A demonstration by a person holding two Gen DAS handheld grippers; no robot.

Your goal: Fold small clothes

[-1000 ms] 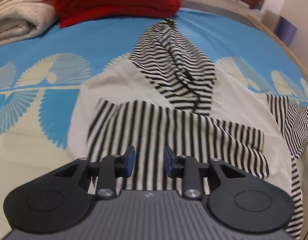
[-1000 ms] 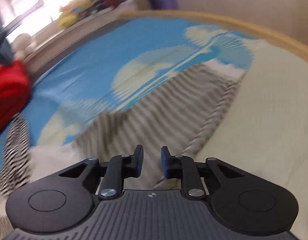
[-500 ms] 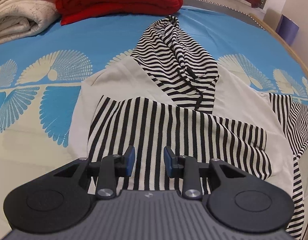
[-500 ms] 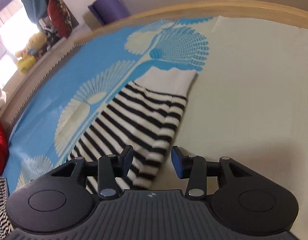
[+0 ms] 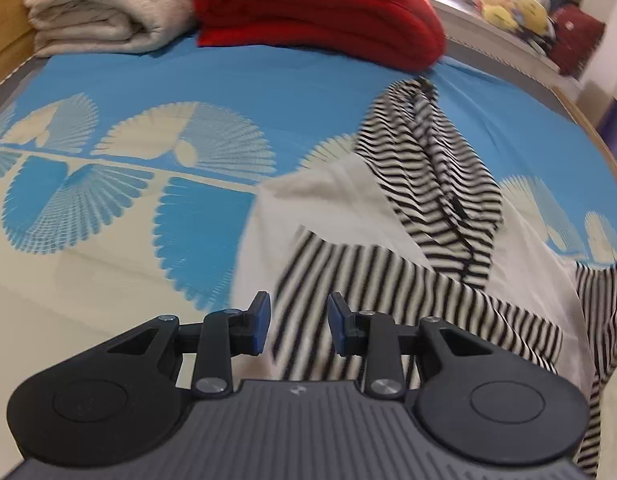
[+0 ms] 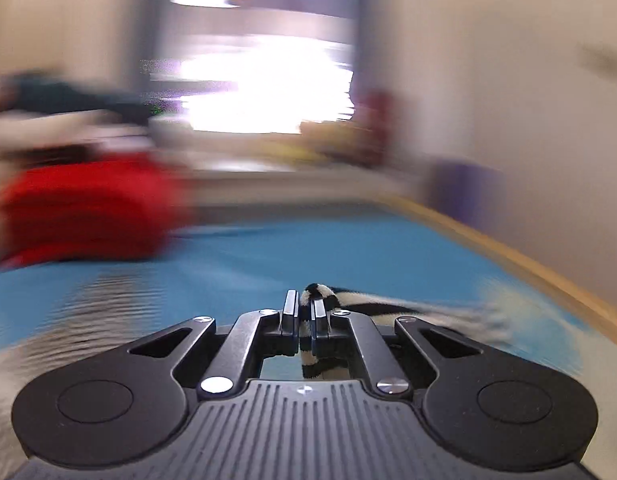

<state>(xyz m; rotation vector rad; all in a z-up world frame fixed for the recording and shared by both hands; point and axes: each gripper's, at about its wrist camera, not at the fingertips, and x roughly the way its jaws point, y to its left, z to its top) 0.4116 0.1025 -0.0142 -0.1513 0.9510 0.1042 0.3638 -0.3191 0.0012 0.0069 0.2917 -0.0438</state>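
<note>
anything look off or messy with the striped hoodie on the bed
The striped hoodie lies crumpled, its hood twisted into a rope. The right claw pinches a striped bit; the left claw hovers open.

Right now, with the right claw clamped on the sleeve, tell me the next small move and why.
Probably carry the sleeve across onto the hoodie. The right claw is shut on striped fabric and its view is motion-blurred. One sleeve already lies folded over the body. The left claw is open, holding nothing.
</note>
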